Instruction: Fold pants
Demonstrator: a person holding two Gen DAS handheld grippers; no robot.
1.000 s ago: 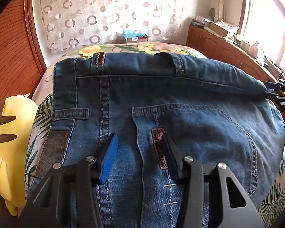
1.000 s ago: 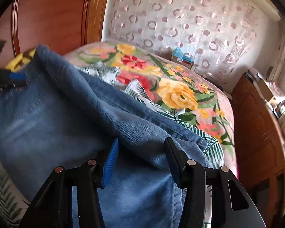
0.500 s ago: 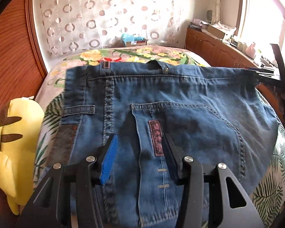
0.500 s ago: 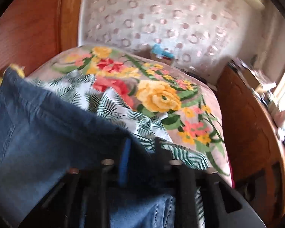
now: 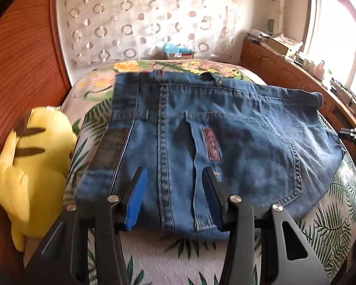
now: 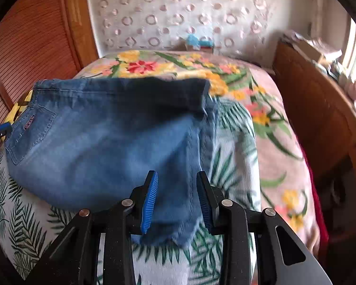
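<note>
The folded blue denim pants [image 5: 225,137] lie flat on the bed with the floral and palm-leaf cover [image 6: 261,123], bare cover showing around their edges. Left gripper [image 5: 173,187] and right gripper [image 6: 176,190]: jaws apart, gripping nothing. Only the left view shows the whole yellow plush toy [image 5: 33,166] just beside the pants; the wooden cabinet [image 6: 315,118] flanks the bed.

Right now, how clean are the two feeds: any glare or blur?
Left wrist view: window blown out at right, jeans fairly sharp. Right wrist view: jeans and bedspread smeared by motion blur, glare at the right edge. Both show fisheye bending.
</note>
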